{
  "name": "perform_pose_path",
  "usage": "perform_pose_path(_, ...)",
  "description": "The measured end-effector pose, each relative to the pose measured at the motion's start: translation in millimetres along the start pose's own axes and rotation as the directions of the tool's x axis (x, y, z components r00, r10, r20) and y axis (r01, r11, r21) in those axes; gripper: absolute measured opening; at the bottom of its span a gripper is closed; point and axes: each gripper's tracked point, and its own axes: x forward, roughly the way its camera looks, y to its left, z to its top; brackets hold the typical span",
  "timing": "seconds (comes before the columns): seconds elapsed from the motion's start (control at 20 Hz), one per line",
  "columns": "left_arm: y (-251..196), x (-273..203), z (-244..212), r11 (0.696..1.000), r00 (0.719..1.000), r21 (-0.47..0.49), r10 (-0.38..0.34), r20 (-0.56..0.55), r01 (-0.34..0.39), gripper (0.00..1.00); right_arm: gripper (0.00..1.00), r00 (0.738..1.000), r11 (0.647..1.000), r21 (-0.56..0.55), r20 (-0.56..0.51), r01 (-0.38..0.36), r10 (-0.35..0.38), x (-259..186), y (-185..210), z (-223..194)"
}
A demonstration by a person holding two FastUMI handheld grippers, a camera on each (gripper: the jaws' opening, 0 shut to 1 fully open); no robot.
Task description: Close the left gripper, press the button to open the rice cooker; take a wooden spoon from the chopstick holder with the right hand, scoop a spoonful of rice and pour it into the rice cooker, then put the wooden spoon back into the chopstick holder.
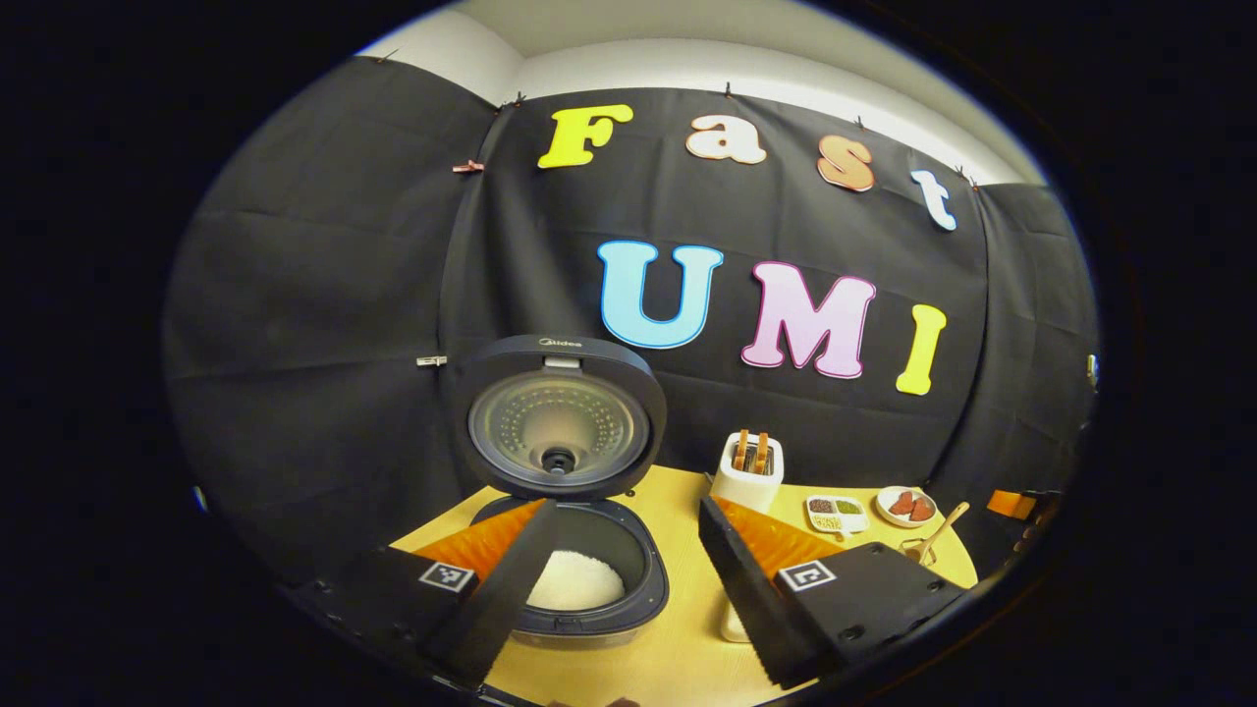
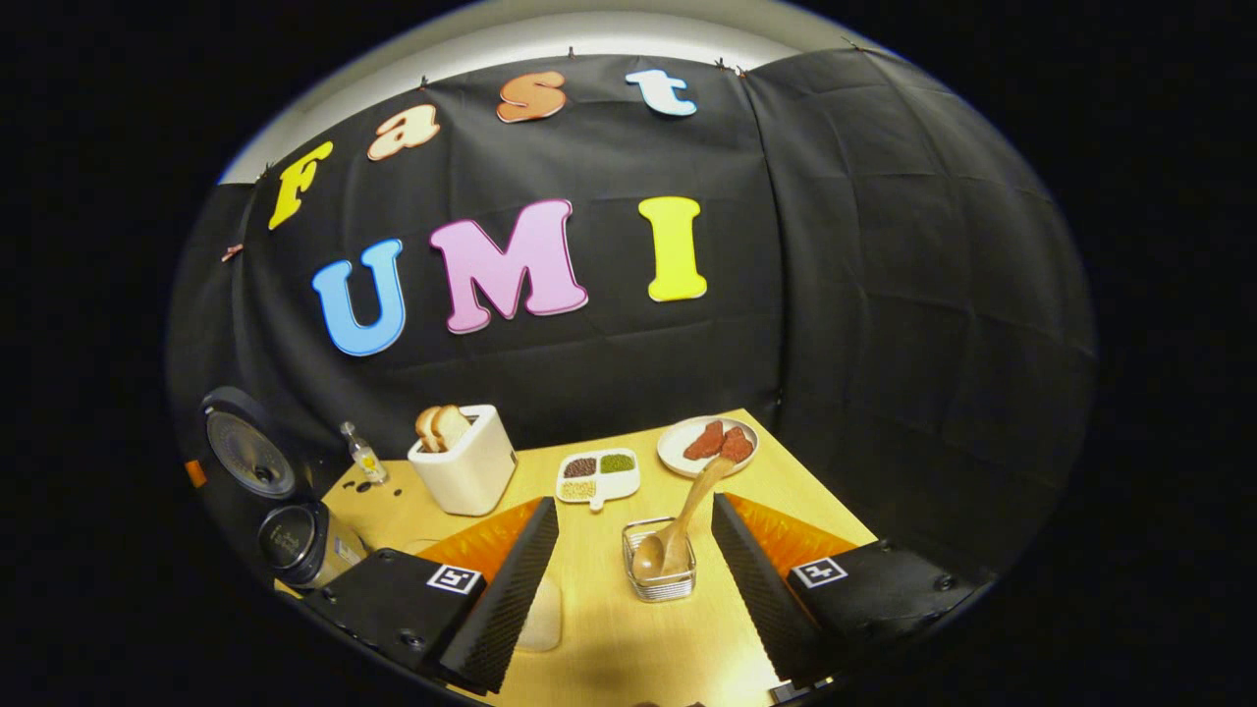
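The dark rice cooker [image 1: 599, 604] stands open on the wooden table, its lid [image 1: 558, 424] raised upright and white rice [image 1: 574, 581] lying in the pot. My left gripper [image 1: 626, 506] hovers open just in front of it, nothing between the fingers. In the right gripper view, a wooden spoon [image 2: 680, 530] leans bowl-down in a small clear chopstick holder [image 2: 660, 579]. My right gripper [image 2: 636, 503] is open, its fingers standing either side of the holder without touching it. The same spoon [image 1: 945, 522] and holder [image 1: 917, 550] appear far right in the left gripper view. The cooker [image 2: 293, 538] sits at the far left.
A white toaster [image 2: 462, 469] with bread slices stands at the back. A divided dish of grains [image 2: 599, 475] and a plate of red pieces [image 2: 707, 444] lie beside it. A small bottle [image 2: 362, 452] is near the cooker. A pale flat object [image 2: 542, 614] lies partly under one finger.
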Motion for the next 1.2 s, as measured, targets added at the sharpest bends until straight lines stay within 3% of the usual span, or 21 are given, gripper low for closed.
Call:
perform_pose_path(0.45,-53.2,-13.4,-44.9,0.998,0.99,0.012,0.057,-0.128,-0.056,0.95,0.99,0.986,0.99,0.137,-0.169,0.033,-0.01,90.4,-49.7,-39.0)
perform_pose_path(0.95,-89.6,-30.3,-94.9,0.994,0.959,0.055,0.106,-0.264,-0.095,0.95,0.99,0.967,0.966,0.253,-0.255,0.048,0.019,182.7,-52.1,-79.3)
perform_pose_path(1.1,-96.4,-32.4,-103.3,0.994,0.954,0.048,0.108,-0.279,-0.098,0.96,0.95,0.96,0.957,0.285,-0.28,0.053,0.03,198.6,-49.7,-89.9)
perform_pose_path(1.15,-97.8,-33.5,-107.2,0.994,0.953,0.055,0.108,-0.285,-0.096,0.95,0.91,0.959,0.955,0.291,-0.283,0.055,0.031,199.6,-50.1,-91.5)
perform_pose_path(1.2,-100.0,-33.0,-110.1,0.994,0.951,0.06,0.108,-0.291,-0.095,0.95,0.78,0.959,0.954,0.296,-0.283,0.053,0.035,201.1,-49.5,-90.6)
